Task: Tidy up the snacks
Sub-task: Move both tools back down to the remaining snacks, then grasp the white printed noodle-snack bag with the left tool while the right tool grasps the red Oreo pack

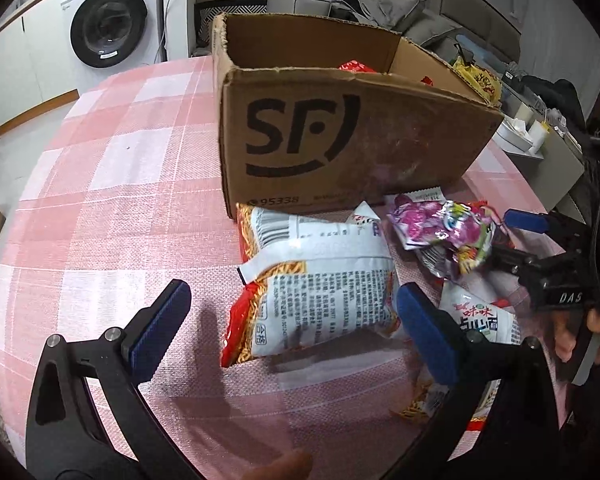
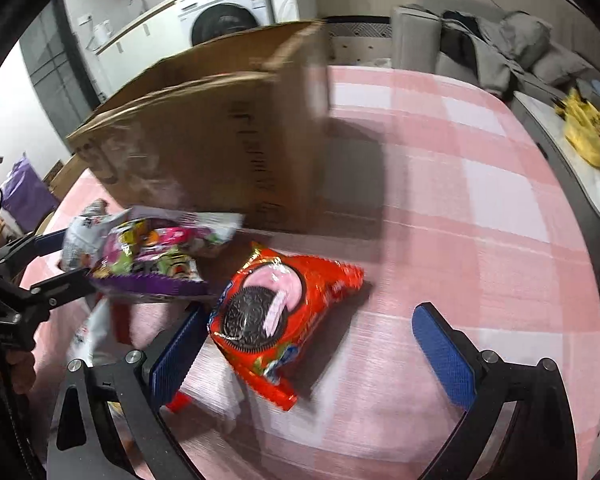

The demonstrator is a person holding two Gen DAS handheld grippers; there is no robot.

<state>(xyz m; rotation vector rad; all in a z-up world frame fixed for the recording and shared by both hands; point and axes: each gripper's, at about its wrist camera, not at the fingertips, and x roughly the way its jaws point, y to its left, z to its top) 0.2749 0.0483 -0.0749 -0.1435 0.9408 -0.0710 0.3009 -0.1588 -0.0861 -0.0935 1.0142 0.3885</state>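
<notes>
**Both tongs spread over loose snacks beside the box**

Our left tongs (image 1: 294, 294) stand wide around the instant-noodle packet (image 1: 320, 292), which lies back-side up on the counter (image 1: 120, 200), just in front of the cardboard box (image 1: 340, 140). The right tongs (image 2: 311, 314) are equally wide. The Oreo packet (image 2: 276, 312) lies flat between their pads, so we judge each is lined up for a pick. A purple candy packet (image 1: 444, 228) rests on the pile between the two tools, and we cannot tell whether either touches it. A white noodle-snack packet (image 1: 480, 320) lies nearer us. The box is open-topped, and over its rim we glimpse something red (image 1: 354, 66) inside. The rest of its contents are hidden.
</notes>
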